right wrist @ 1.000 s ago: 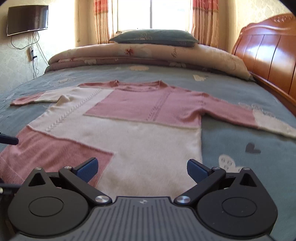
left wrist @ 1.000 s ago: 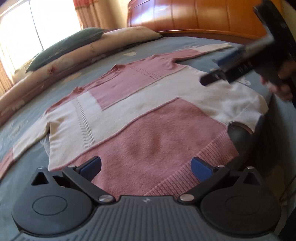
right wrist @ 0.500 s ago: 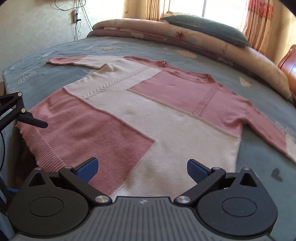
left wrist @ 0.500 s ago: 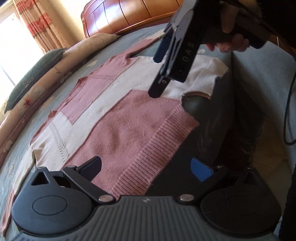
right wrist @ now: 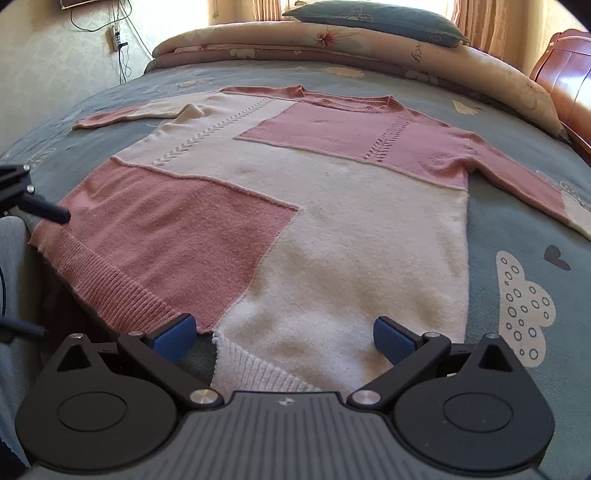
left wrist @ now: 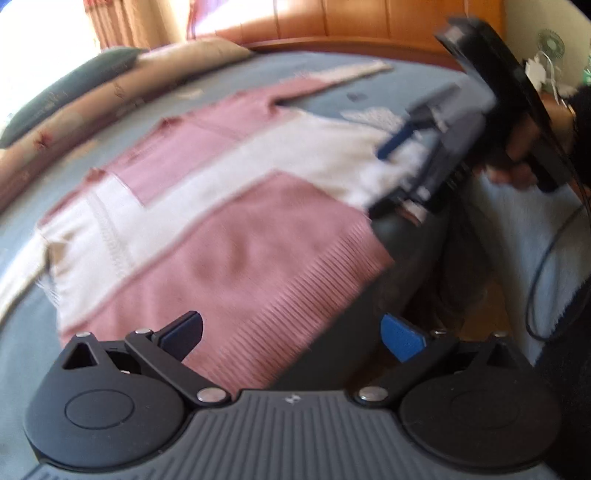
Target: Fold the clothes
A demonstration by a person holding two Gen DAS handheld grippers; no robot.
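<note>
A pink and cream knit sweater (right wrist: 314, 206) lies flat, front up, on the bed with both sleeves spread out. My right gripper (right wrist: 284, 338) stands open just above the cream ribbed hem, nothing between its fingers. My left gripper (left wrist: 293, 338) is open over the pink ribbed hem corner (left wrist: 295, 306) of the sweater (left wrist: 229, 206), at the bed's edge. In the left wrist view the right gripper (left wrist: 402, 166), held by a hand (left wrist: 517, 173), hovers over the cream hem corner. The left gripper's finger (right wrist: 44, 210) shows at the left of the right wrist view.
The blue-grey bedspread (right wrist: 524, 295) has cloud prints. A rolled quilt (right wrist: 369, 48) and a dark pillow (right wrist: 376, 18) lie at the far end. A wooden headboard (right wrist: 569, 77) stands at the right. A cable (left wrist: 546, 266) hangs beside the bed.
Both grippers swung and dropped closer to the sweater's hem. The right gripper now sits over the cream hem; the left view has turned back toward the sweater and is blurred by motion.
</note>
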